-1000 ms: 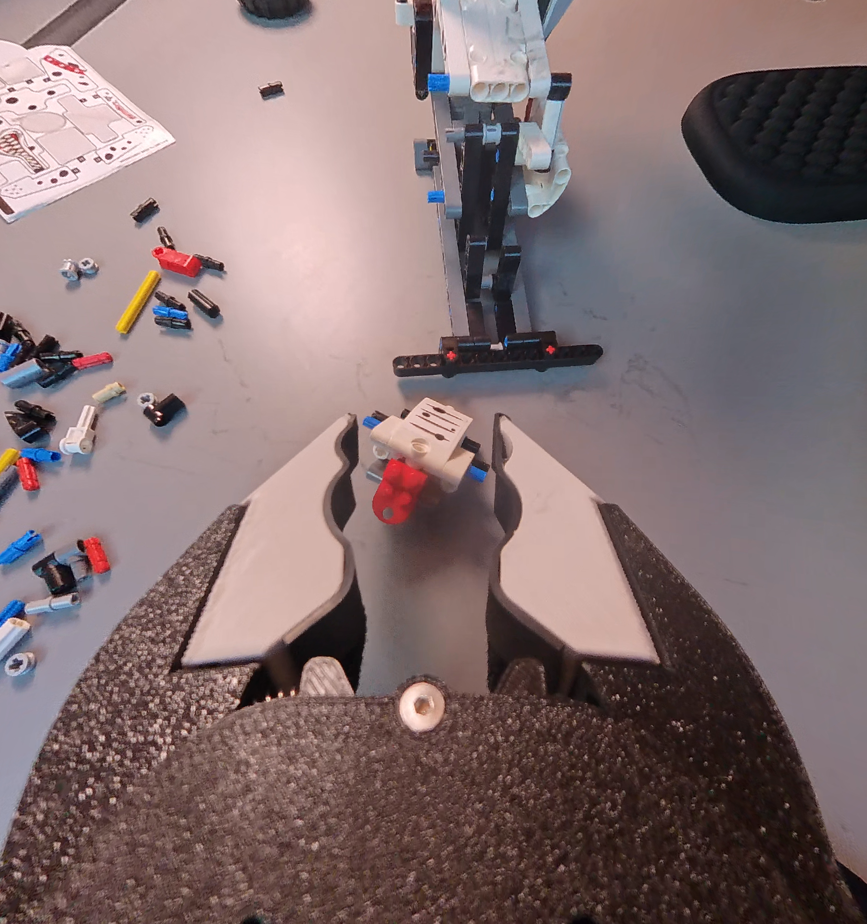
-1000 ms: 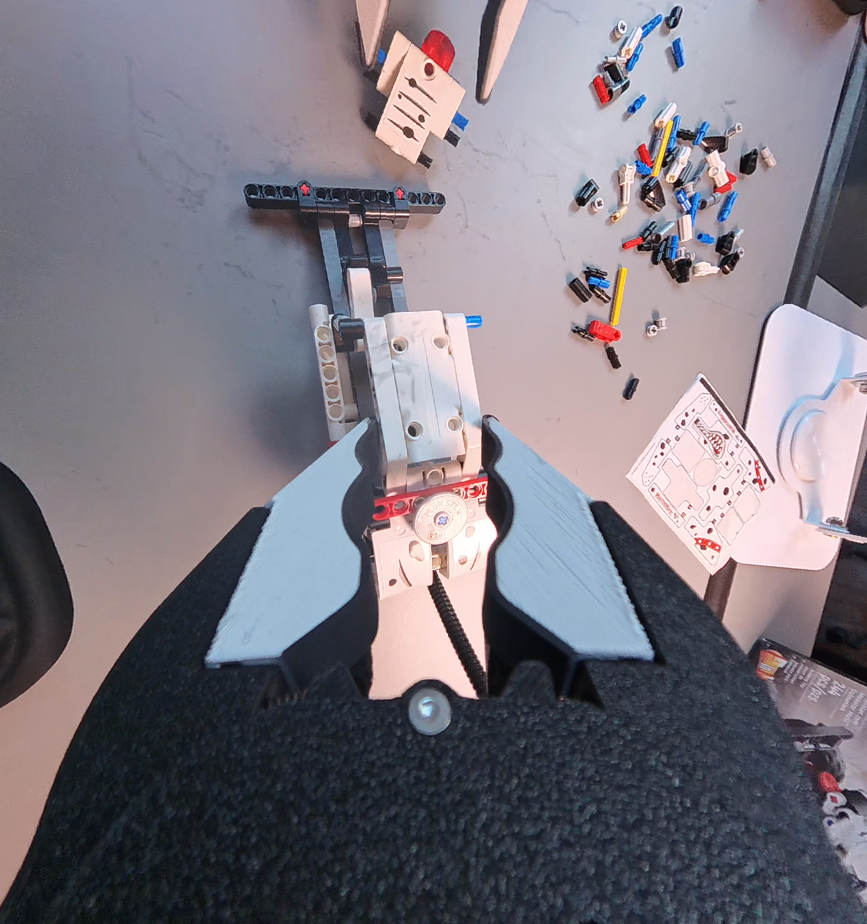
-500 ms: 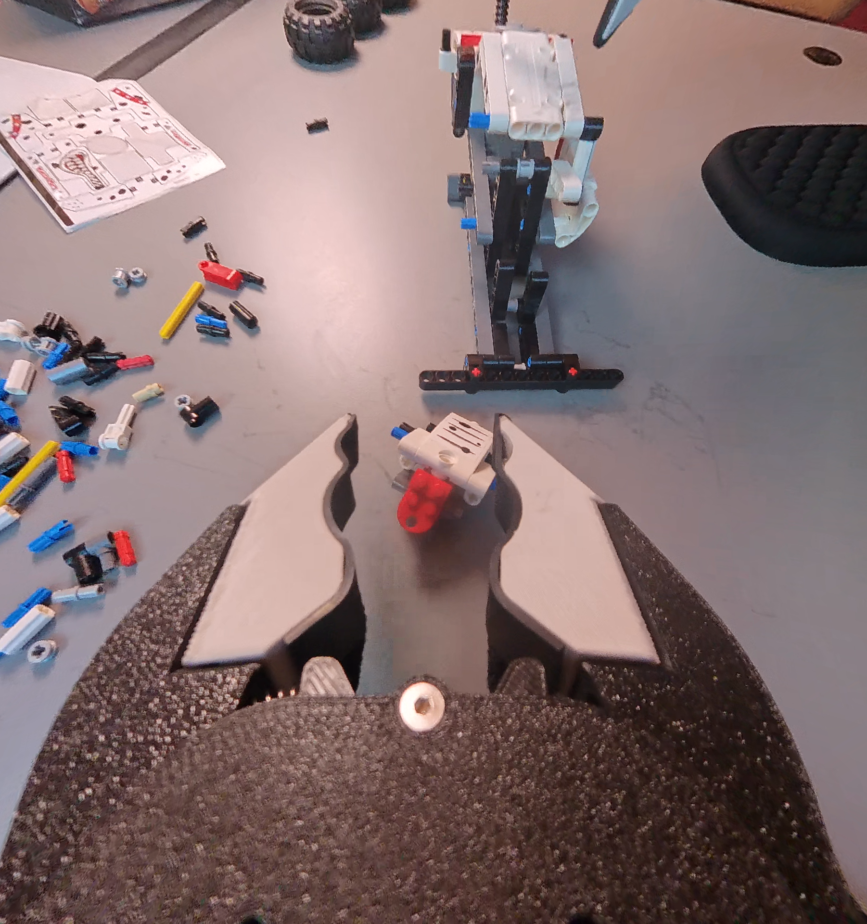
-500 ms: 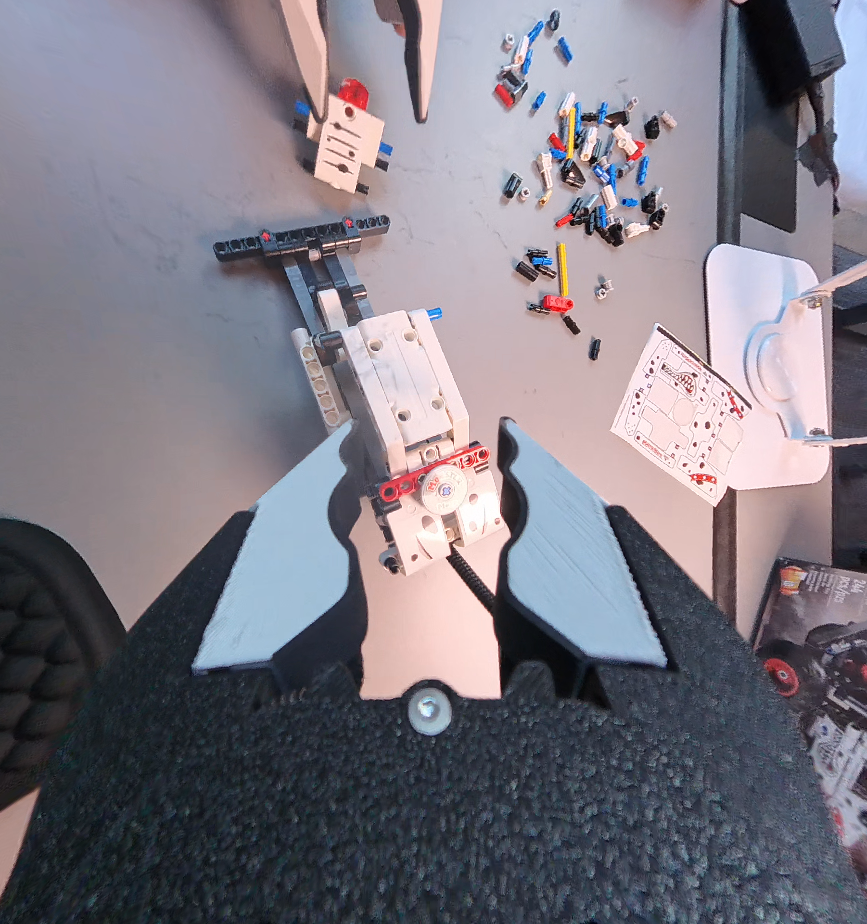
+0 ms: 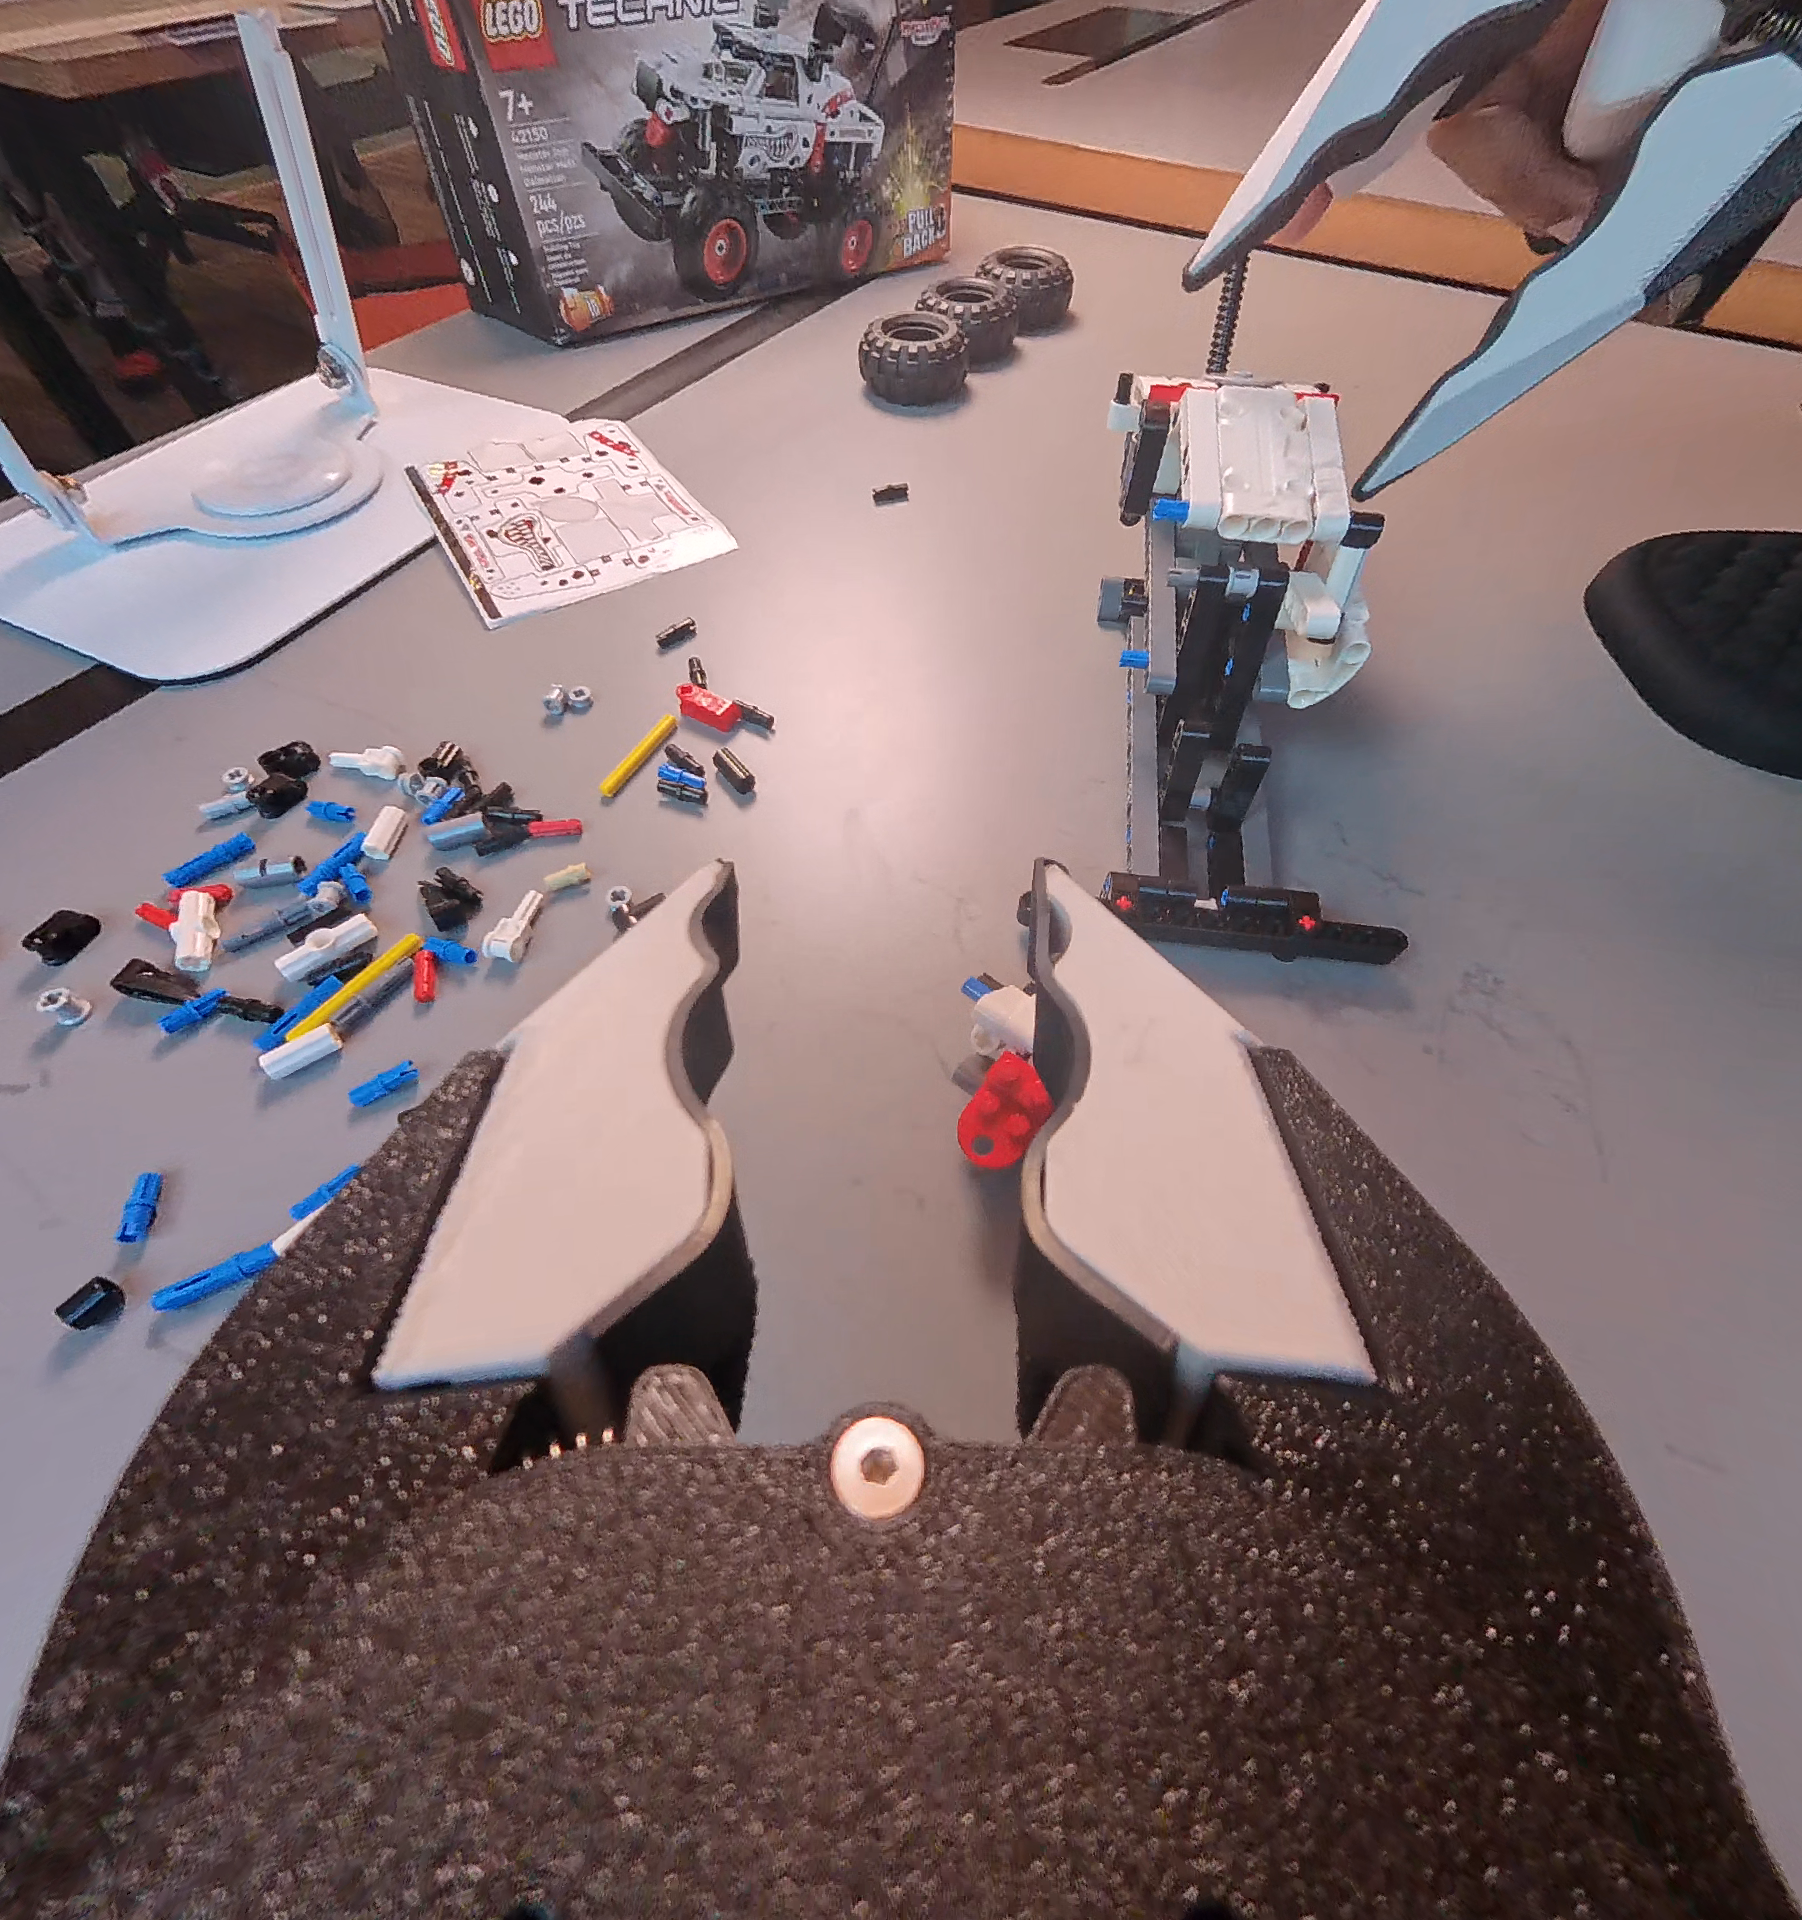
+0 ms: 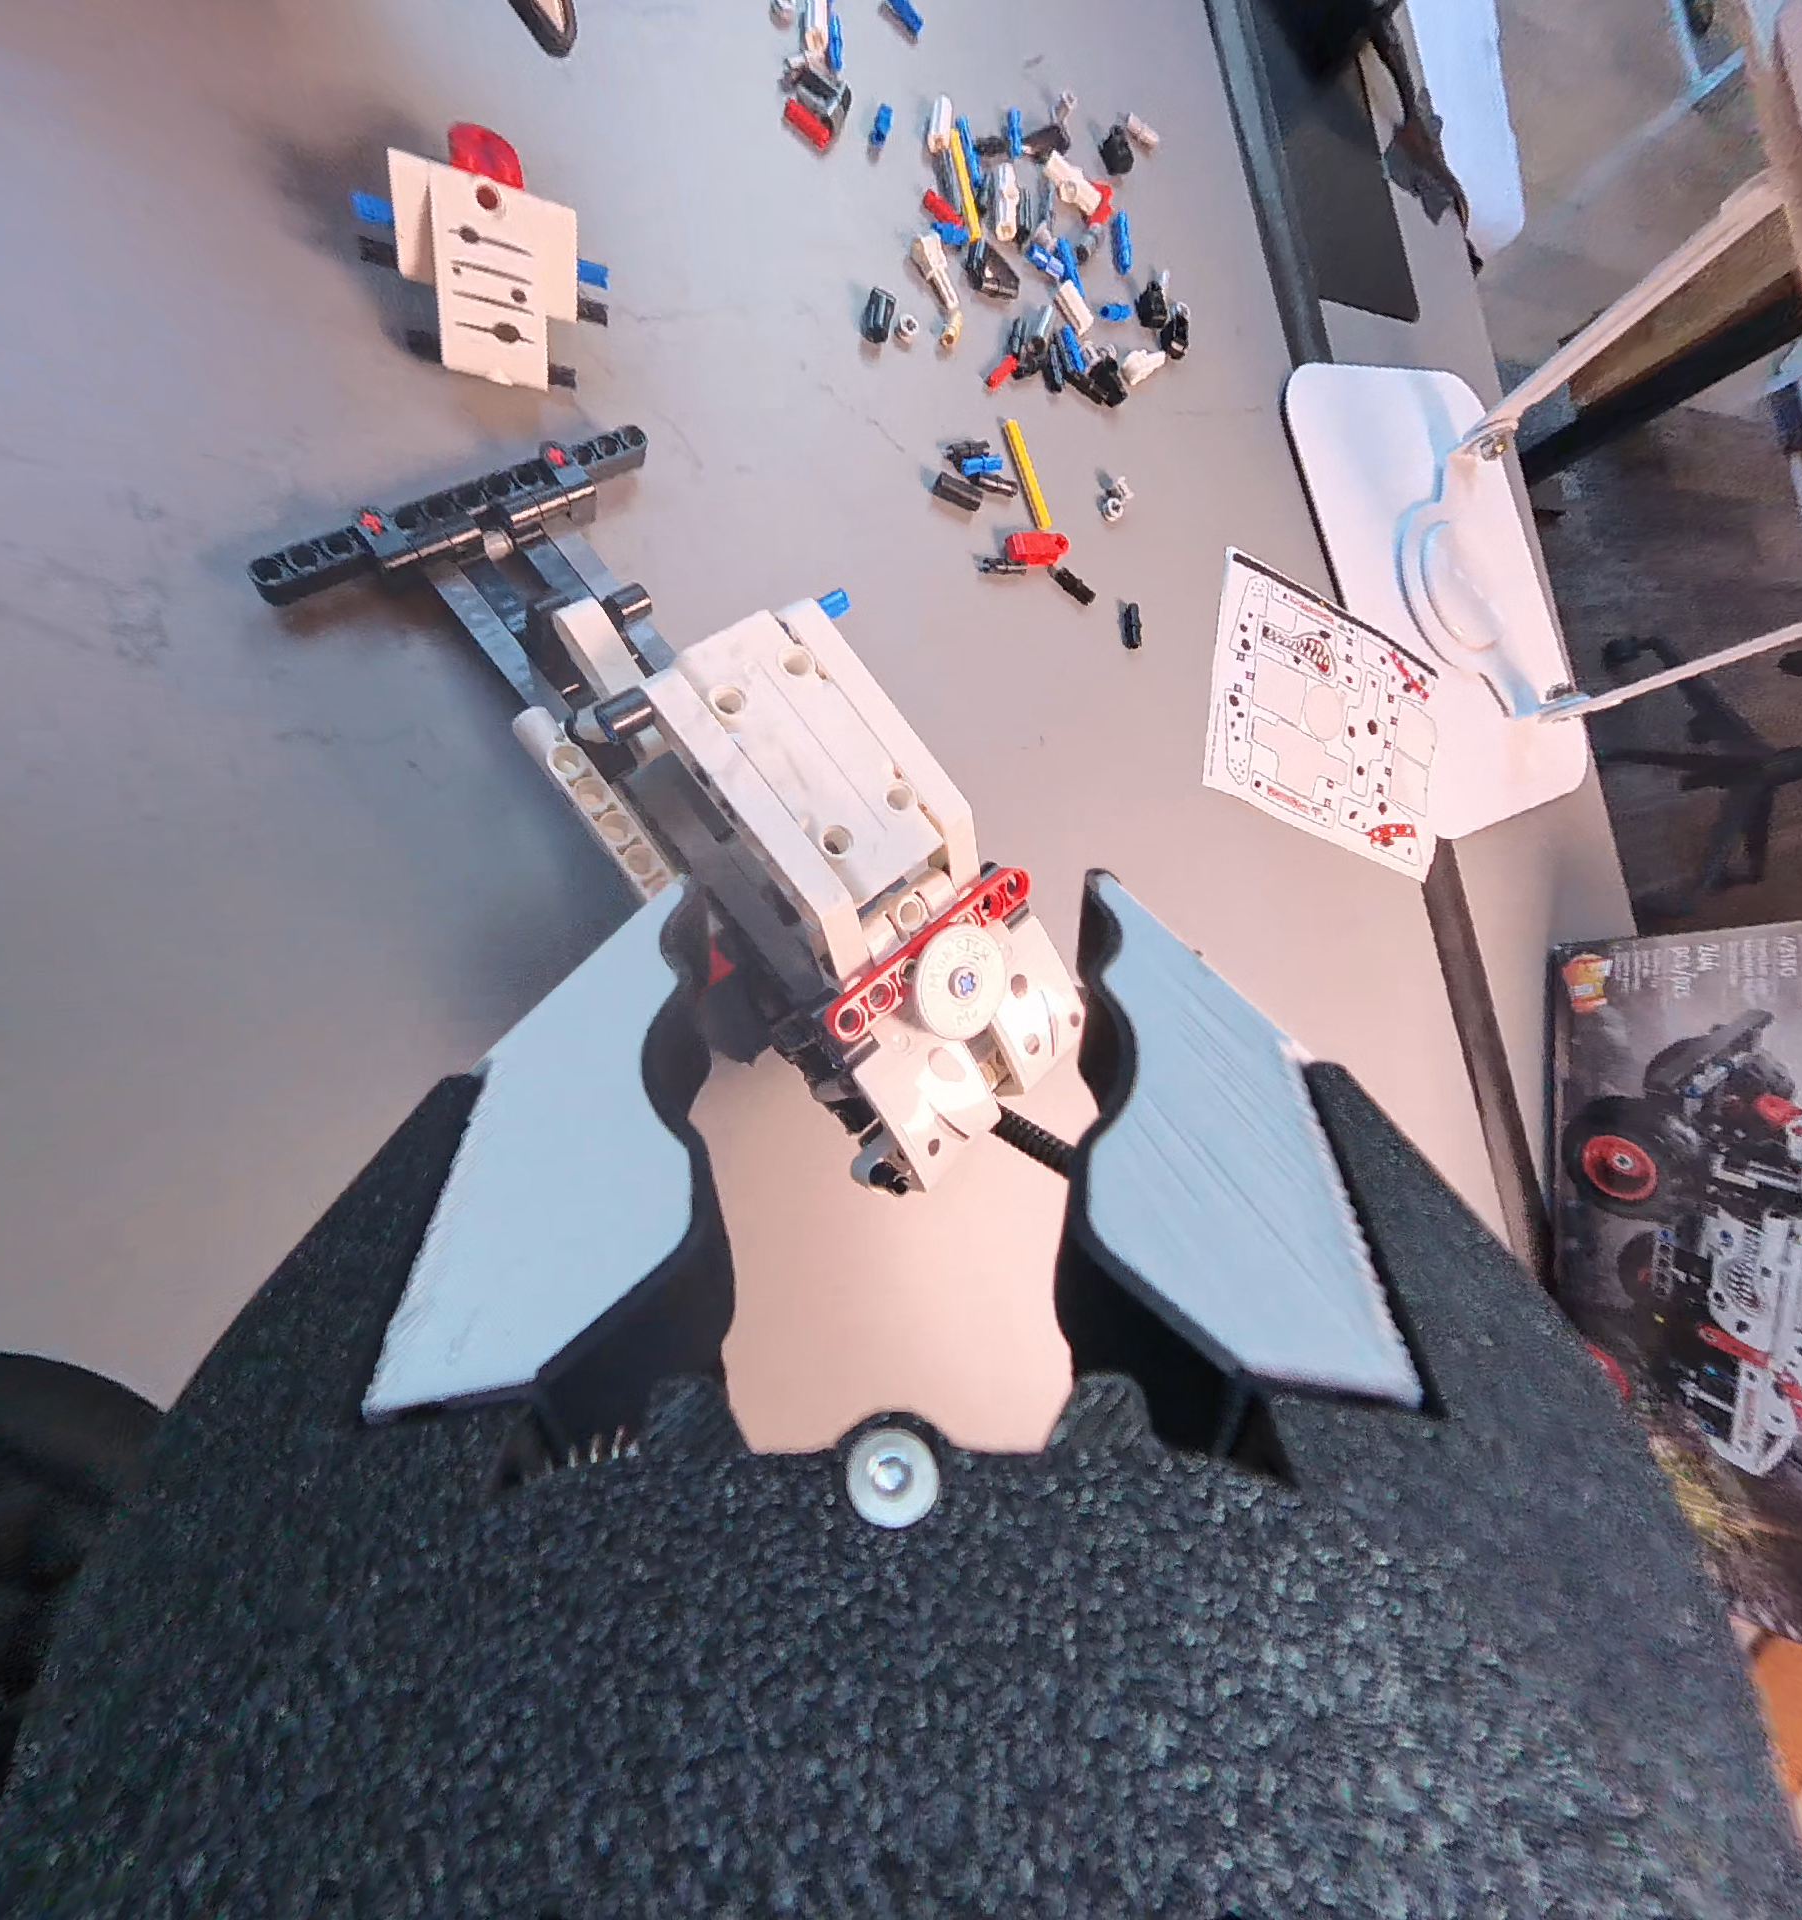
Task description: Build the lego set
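Note:
The half-built white and black lego chassis (image 5: 1229, 623) lies on the grey table, with a black cross beam (image 5: 1261, 925) at its near end. My right gripper (image 6: 886, 894) is open, and the chassis's rear end (image 6: 938, 997) lies between its fingers without being touched. In the left wrist view the right gripper (image 5: 1276, 384) hangs above the chassis. My left gripper (image 5: 881, 883) is open and empty. A small white and red sub-assembly (image 5: 1001, 1081) lies on the table against its right finger, partly hidden. The sub-assembly also shows in the right wrist view (image 6: 481, 270).
Loose small pieces (image 5: 357, 904) are scattered to the left. A sticker sheet (image 5: 564, 520), a white stand base (image 5: 180, 540), the set's box (image 5: 668, 156) and three black tyres (image 5: 964, 312) lie farther back. A black cushion (image 5: 1738, 644) sits at the right. Spacing between my two grippers at the tips: around 20 cm. About 35 cm separates my left fingertips from the white stand base (image 5: 180, 540). It turns up in the right wrist view (image 6: 1428, 490) as well.
My right gripper has opened, let go of the chassis and lifted back. My left gripper has drawn back and left, so the sub-assembly now lies by its right finger.

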The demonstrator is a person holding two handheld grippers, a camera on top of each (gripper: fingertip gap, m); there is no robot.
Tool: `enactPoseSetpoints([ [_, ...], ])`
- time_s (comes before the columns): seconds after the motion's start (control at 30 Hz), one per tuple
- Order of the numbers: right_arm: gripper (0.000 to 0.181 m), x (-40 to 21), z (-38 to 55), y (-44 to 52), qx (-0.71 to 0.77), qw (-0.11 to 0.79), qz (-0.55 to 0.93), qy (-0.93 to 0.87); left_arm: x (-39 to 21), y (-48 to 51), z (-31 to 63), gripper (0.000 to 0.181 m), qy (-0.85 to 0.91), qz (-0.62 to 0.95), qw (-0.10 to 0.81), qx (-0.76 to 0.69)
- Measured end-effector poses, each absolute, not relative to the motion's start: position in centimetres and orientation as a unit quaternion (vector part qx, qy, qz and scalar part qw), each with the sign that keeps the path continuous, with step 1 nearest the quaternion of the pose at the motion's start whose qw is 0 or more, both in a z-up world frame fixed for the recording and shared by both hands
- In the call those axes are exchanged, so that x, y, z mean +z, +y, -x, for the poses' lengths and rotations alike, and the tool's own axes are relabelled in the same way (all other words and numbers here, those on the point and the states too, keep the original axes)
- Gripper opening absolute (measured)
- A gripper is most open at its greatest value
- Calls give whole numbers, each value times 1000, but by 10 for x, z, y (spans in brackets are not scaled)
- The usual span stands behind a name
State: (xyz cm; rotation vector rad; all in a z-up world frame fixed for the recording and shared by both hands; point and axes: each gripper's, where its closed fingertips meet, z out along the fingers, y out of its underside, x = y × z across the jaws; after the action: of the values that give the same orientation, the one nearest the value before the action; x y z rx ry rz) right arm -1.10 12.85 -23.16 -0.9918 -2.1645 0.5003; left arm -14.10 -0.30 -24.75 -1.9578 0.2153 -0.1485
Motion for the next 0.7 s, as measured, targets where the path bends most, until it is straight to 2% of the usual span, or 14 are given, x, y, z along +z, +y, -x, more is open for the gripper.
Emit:
enactPoseSetpoints([
  [0.13,60,-235,12,134,185,343,393,-833,-249,-2,138,56,96,829,547,-60],
  [0.3,32,-242,10,134,177,329,348,-860,-247,-3,139,56,95,828,550,-61],
  [0.7,29,-243,8,142,155,299,219,-916,-251,-2,140,56,91,831,545,-65],
])
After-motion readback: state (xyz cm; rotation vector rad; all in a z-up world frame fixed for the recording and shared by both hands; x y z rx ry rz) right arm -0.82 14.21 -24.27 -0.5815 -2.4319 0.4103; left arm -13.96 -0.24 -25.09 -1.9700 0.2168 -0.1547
